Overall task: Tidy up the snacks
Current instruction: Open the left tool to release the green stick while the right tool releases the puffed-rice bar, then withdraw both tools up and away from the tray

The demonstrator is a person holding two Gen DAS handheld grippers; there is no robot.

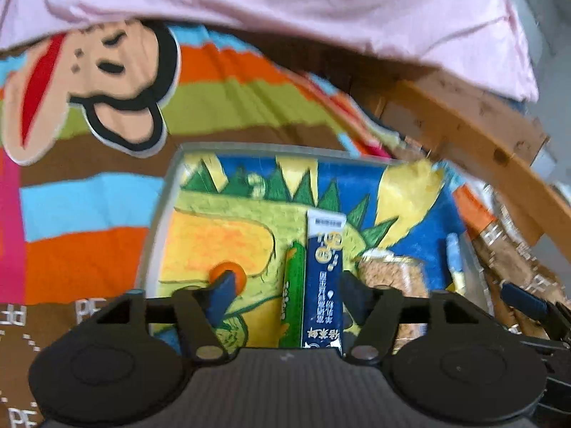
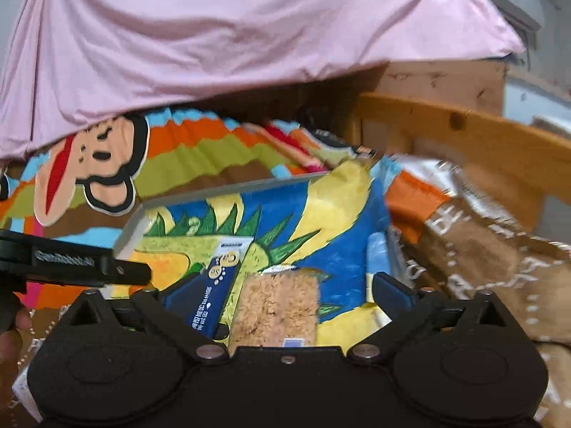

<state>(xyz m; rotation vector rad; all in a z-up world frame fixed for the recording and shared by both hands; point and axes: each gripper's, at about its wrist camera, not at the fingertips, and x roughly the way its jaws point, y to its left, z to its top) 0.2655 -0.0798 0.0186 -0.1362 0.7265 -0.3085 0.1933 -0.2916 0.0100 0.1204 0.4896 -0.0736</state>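
Observation:
A grey-rimmed tray (image 1: 157, 228) with a dinosaur picture on its floor lies on the bed. Inside it are a dark blue sachet (image 1: 323, 274), a thin green stick (image 1: 293, 285) touching the sachet's left side, and a crumbly bar in clear wrap (image 1: 389, 274). My left gripper (image 1: 289, 292) is open above the sachet and stick, its pads clear of both. My right gripper (image 2: 285, 292) is wide open over the crumbly bar (image 2: 278, 306), not touching it; the blue sachet (image 2: 217, 278) lies by its left finger. The tray rim (image 2: 232, 190) shows behind.
A striped blanket with a monkey face (image 1: 89, 196) covers the bed. A pink sheet (image 1: 285, 0) hangs across the back. A wooden rail (image 2: 464, 135) and a cardboard box (image 2: 446, 78) stand to the right. Brown patterned packaging (image 2: 481, 249) lies right of the tray.

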